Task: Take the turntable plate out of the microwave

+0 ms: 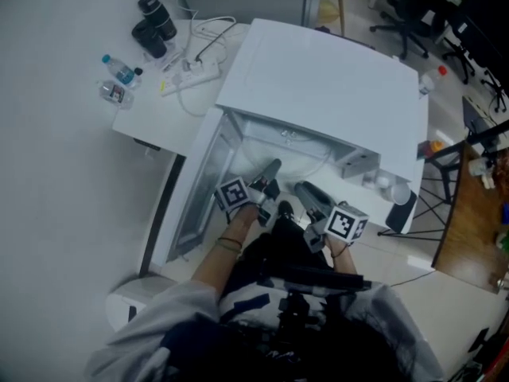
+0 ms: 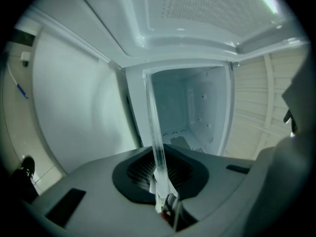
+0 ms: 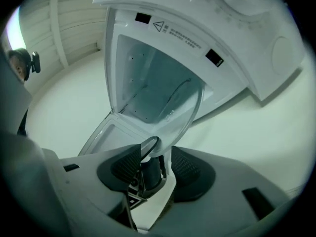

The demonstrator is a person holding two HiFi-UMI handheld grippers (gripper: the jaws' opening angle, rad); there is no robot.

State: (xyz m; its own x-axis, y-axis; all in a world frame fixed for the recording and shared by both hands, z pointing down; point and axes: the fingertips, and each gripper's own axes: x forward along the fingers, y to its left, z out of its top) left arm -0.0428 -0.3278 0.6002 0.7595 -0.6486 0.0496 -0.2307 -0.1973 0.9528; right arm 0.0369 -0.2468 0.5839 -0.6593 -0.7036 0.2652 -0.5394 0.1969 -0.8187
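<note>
**Glass plate held at the mouth of the open microwave**

We see a white box-shaped microwave oven (image 1: 318, 70) on the white worktop (image 1: 147, 114). Its door (image 1: 199, 193) is swung open to the left side. The round turntable plate of clear glass (image 3: 168, 107) is at the mouth of the open cavity, in front of the person, with both grippers at its rim.

The left gripper (image 2: 160, 169) is clamped on the plate. In its own view the glass shows edge-on, as a thin strip that runs up from between the closed pads. The jaws of the right gripper (image 3: 155, 164) stand apart. The rim of the plate passes between its ribbed pads (image 3: 186, 168), but they do not press it.

Towards the far left corner of the worktop lie a white power strip (image 1: 191, 74) and two clear plastic bottles (image 1: 119, 72).
</note>
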